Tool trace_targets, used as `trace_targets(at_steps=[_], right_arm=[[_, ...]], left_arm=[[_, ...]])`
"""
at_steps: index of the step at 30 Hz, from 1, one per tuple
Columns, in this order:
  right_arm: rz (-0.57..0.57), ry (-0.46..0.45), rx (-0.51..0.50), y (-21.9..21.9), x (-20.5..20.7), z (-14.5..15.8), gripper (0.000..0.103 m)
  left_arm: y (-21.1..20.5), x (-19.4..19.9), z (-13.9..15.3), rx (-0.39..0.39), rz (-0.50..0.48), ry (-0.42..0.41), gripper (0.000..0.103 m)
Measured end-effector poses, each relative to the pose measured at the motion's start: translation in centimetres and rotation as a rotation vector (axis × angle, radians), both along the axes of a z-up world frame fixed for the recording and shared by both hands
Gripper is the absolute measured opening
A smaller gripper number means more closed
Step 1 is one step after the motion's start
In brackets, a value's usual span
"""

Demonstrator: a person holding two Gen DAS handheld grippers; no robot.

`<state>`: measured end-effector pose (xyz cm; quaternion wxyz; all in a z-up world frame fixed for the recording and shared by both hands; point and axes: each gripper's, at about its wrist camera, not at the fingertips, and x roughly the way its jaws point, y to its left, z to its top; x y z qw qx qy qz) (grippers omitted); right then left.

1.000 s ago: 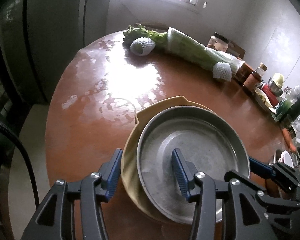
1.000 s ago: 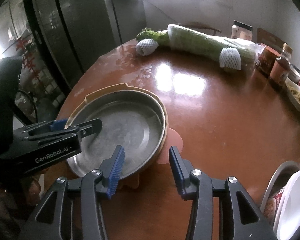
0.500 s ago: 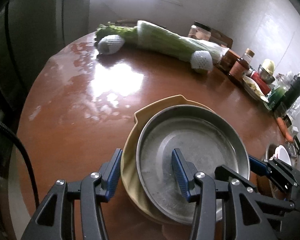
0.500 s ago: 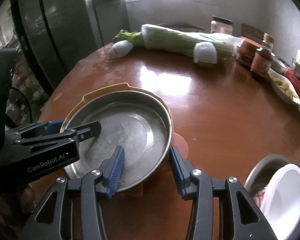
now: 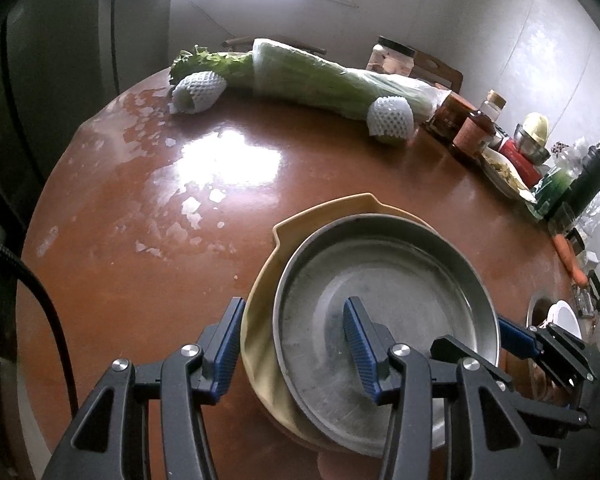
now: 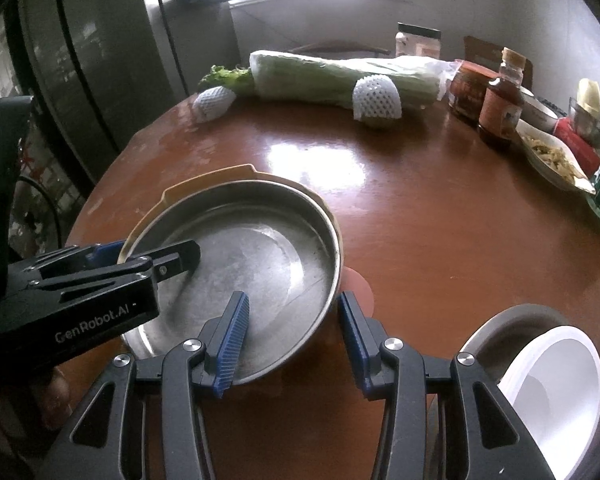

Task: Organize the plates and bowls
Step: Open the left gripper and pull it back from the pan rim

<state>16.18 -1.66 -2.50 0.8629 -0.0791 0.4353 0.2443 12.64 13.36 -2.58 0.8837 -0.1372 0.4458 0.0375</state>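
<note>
A round brown table (image 5: pixel 148 264) bears a yellow plate (image 5: pixel 260 320) near its front edge; behind it, a bagged cabbage (image 5: pixel 320 80) and jars (image 5: pixel 472 132).

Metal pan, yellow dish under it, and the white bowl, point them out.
metal pan (image 6: pixel 260 264), right wrist view, on its flat bottom.
yellow dish (image 5: pixel 260 320), left wrist view, on its exposed left rim.
white bowl (image 6: pixel 556 376), right wrist view, on its inner wall.

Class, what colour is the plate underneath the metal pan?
Yellow plate, clearest in the left wrist view, under the pan.
</note>
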Motion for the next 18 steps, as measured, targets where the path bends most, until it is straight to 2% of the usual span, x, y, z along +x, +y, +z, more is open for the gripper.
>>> trace_targets(at_steps=[8,18], right_arm=[[0.001,0.018,0.023,-0.1,0.2,0.2,0.048],[0.002,-0.019,0.033,-0.2,-0.7,1.4,0.048]], left_arm=[[0.7,-0.3,0.8,-0.005,0.029,-0.023,0.050],[1.6,-2.0,2.5,0.003,0.064,-0.069,0.051]])
